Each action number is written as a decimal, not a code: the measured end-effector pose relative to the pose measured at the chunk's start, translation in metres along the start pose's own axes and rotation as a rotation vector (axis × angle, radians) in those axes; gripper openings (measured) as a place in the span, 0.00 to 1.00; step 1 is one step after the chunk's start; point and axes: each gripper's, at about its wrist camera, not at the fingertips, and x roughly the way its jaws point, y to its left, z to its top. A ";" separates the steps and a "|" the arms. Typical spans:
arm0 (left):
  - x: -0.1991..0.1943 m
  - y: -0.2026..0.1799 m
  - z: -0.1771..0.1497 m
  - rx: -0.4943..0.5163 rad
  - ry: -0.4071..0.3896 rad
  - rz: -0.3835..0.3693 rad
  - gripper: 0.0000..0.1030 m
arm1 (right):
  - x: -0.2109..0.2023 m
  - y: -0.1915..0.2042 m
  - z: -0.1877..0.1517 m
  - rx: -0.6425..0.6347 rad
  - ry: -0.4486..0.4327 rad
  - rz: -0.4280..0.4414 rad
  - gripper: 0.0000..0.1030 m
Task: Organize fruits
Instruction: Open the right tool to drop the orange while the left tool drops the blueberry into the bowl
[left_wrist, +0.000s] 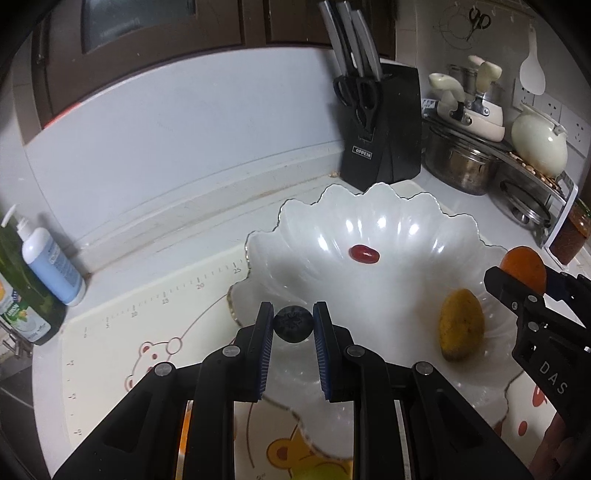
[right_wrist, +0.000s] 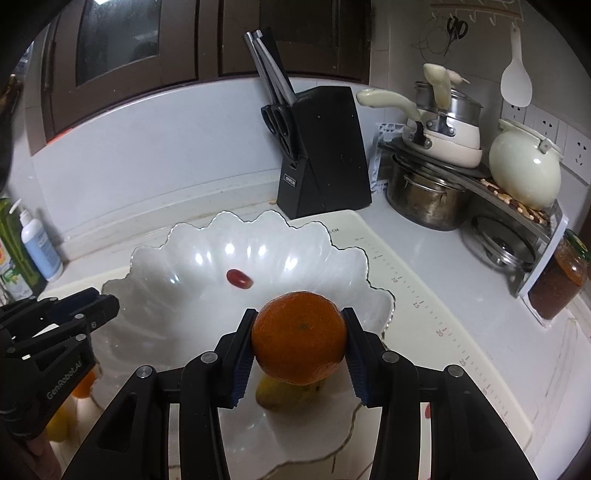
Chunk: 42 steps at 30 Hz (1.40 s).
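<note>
White scalloped bowl (left_wrist: 369, 229) sits on the bear-print mat (left_wrist: 155, 306), black knife block (left_wrist: 384, 140) just behind it. R gripper (right_wrist: 300, 332) is clamped on an orange (right_wrist: 300, 336), held over the bowl's near-right side — directly above a yellow mango (left_wrist: 461, 325) lying in the bowl. L gripper (left_wrist: 293, 325) pinches a dark blueberry (left_wrist: 293, 324) above the bowl's left rim. Small red fruit (left_wrist: 365, 254) rests mid-bowl.
</note>
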 end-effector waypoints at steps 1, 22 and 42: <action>0.003 0.000 0.001 -0.003 0.005 -0.001 0.22 | 0.003 0.000 0.001 0.000 0.003 0.001 0.44; 0.026 -0.002 0.003 -0.027 0.040 0.010 0.44 | 0.037 -0.004 0.008 0.009 0.068 0.010 0.49; -0.033 0.009 0.004 -0.033 -0.057 0.086 0.85 | -0.018 -0.001 0.020 0.015 -0.053 -0.049 0.84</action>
